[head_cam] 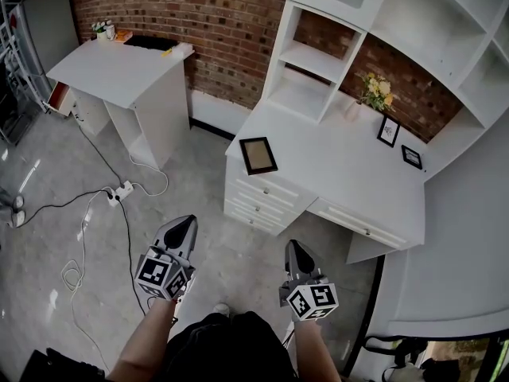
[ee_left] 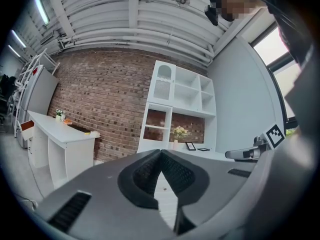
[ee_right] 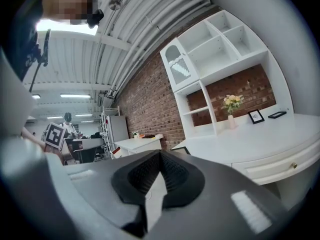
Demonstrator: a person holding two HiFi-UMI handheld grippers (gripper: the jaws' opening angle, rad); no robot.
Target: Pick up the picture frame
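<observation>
Left tool (head_cam: 184,228) and right tool (head_cam: 295,251) both pressed together, empty, well short of worktop (head_cam: 342,173). Picture frame (head_cam: 258,155) lies flat by its near corner (smaller frames (head_cam: 388,130) behind). Risk: a shove slides it off.

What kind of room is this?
Probably a study or home-office corner, perhaps a staged one: a white corner desk with drawers and tall white open shelves stand against a red brick wall.

Dark picture frame (head_cam: 258,155), seemingly flat, at corner of white desk (head_cam: 342,173)
</observation>
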